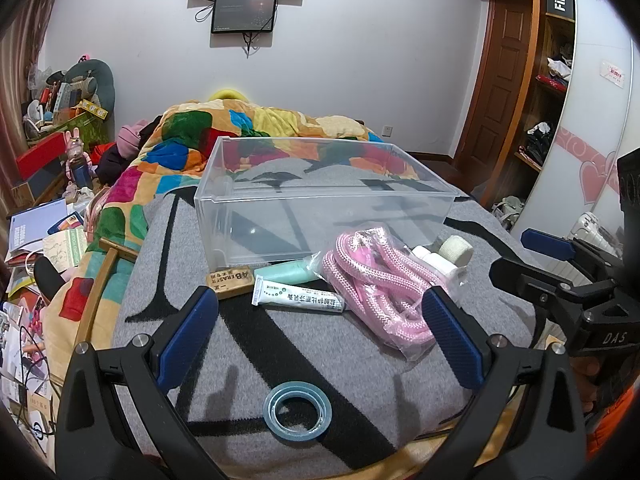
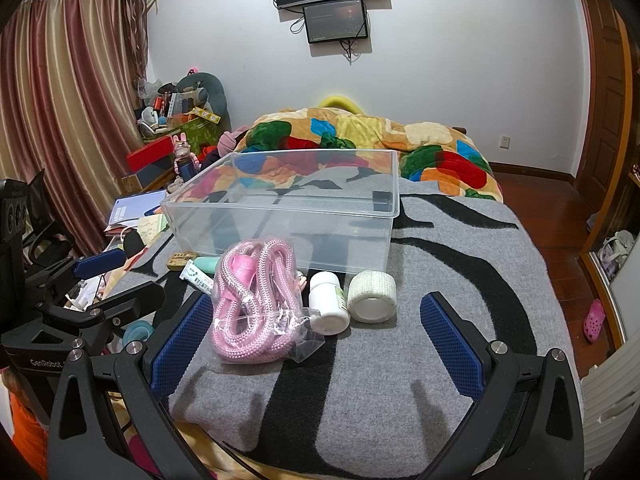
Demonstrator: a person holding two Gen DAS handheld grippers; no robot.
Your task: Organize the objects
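A clear plastic box (image 1: 320, 200) (image 2: 288, 212) stands empty on the grey blanket. In front of it lie a bagged pink rope (image 1: 376, 280) (image 2: 256, 300), a white tube (image 1: 298, 298), a teal tube (image 1: 286, 272), a brown eraser (image 1: 230, 280), a white bottle (image 2: 328, 302) and a white bandage roll (image 2: 372, 296). A blue tape ring (image 1: 298, 410) lies nearest. My left gripper (image 1: 320, 336) is open and empty above the tape ring. My right gripper (image 2: 316, 344) is open and empty, just short of the rope and bottle.
A colourful quilt (image 2: 360, 136) covers the bed behind the box. Clutter, books and boxes (image 1: 44, 216) lie on the floor to the left. A wooden stick (image 1: 96, 292) leans at the bed's left edge. A wardrobe (image 1: 560, 80) stands right.
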